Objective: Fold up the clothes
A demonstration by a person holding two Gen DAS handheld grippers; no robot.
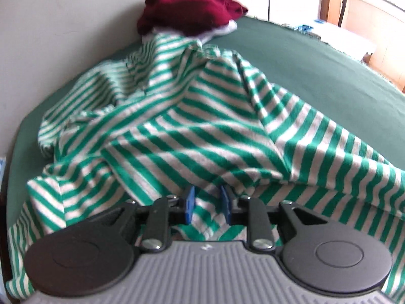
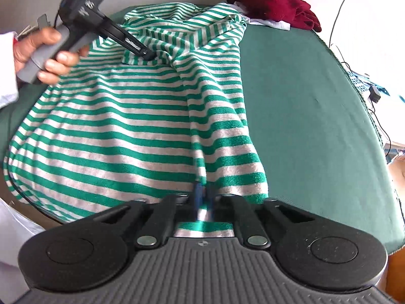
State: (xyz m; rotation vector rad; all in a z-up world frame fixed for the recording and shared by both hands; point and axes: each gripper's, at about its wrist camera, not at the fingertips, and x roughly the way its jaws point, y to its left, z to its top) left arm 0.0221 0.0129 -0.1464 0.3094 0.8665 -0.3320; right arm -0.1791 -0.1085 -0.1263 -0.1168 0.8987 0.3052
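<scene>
A green-and-white striped garment (image 1: 192, 126) (image 2: 121, 116) lies crumpled across the green-covered table (image 1: 316, 71) (image 2: 303, 114). My left gripper (image 1: 207, 201) has its blue pads (image 1: 190, 201) closed on a bunched fold, and cloth drapes over the fingertips. The right wrist view shows the left gripper (image 2: 149, 55) in a person's hand (image 2: 50, 50), pinching the cloth near the garment's far part. My right gripper (image 2: 203, 197) is shut on the garment's near edge, its pads almost touching.
A dark red garment (image 1: 187, 12) (image 2: 273, 2) lies on a white cloth (image 1: 222, 29) (image 2: 265, 22) at the table's far end by the wall. Cables (image 2: 336, 12) and blue items (image 2: 359, 81) sit past the right edge. A white sleeve (image 2: 7, 71) is at left.
</scene>
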